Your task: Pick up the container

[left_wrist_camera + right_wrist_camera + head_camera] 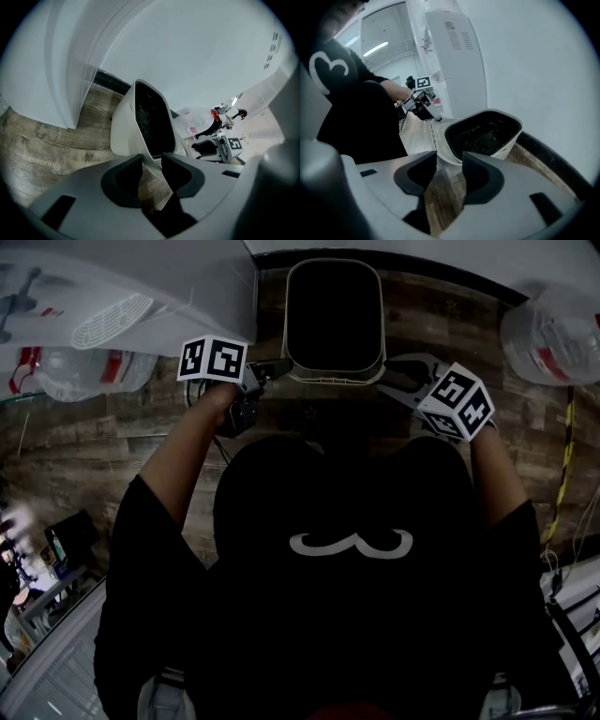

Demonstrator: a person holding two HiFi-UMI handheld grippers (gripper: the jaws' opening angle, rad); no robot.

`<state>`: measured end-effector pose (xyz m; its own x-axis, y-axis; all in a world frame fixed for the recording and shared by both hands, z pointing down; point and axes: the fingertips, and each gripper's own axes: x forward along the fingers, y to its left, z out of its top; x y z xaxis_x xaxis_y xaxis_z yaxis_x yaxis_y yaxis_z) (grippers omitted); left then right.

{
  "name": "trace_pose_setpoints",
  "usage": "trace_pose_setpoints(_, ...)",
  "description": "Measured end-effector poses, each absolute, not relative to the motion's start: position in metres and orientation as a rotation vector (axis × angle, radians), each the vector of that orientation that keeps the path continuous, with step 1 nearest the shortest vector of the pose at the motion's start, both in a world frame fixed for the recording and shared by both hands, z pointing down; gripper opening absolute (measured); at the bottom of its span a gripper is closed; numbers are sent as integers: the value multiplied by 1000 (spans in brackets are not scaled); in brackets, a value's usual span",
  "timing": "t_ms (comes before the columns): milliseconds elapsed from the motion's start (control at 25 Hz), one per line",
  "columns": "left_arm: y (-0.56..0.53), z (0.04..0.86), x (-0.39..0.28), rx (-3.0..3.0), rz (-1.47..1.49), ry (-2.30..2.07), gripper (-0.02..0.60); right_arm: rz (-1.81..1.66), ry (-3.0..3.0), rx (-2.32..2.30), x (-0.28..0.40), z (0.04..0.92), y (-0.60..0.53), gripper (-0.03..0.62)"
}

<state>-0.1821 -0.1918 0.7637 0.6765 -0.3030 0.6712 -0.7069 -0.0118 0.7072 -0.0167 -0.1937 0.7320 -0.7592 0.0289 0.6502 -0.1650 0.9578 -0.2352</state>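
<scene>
Container (334,320) rim is what we hold with both claws. Our left gripper (276,367) has its jaws closed down on the near left corner of the lip, and our right gripper (394,379) pinches the near right corner. Beyond them the white bin, dark inside, sits over the wooden floor (441,324), close to the white wall (450,254).

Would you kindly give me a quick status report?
Left claw shut on bin rim; right claw on opposite rim. Bin upright, by the wall. Nothing blocking.
</scene>
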Motion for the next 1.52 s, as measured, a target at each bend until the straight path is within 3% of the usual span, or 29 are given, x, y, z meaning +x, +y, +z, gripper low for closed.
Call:
trace_pose_setpoints(320, -200, 749, -183, 1602, 423, -860, 132, -360, -2229, 20, -34, 730, -181, 178)
trace_pose_setpoints(680, -203, 745, -183, 1605, 424, -865, 132, -629, -2089, -35, -38, 739, -184, 152)
trace_pose_setpoints(800, -206, 742, -183, 1649, 443, -880, 132, -653, -2078, -57, -38, 737, -183, 118)
trace_pose_setpoints(1040, -209, 719, -179, 1900, 530, -862, 138, -637, -2086, -50, -39, 727, -188, 109)
trace_pose_setpoints(1240, -206, 693, -174, 2145, 625, -834, 228, -590, -2108, -21, -43, 708, -198, 109)
trace_pose_setpoints(1520, -209, 676, -165, 2501, 1086, -835, 250, -539, -2149, 70, -49, 679, -225, 106)
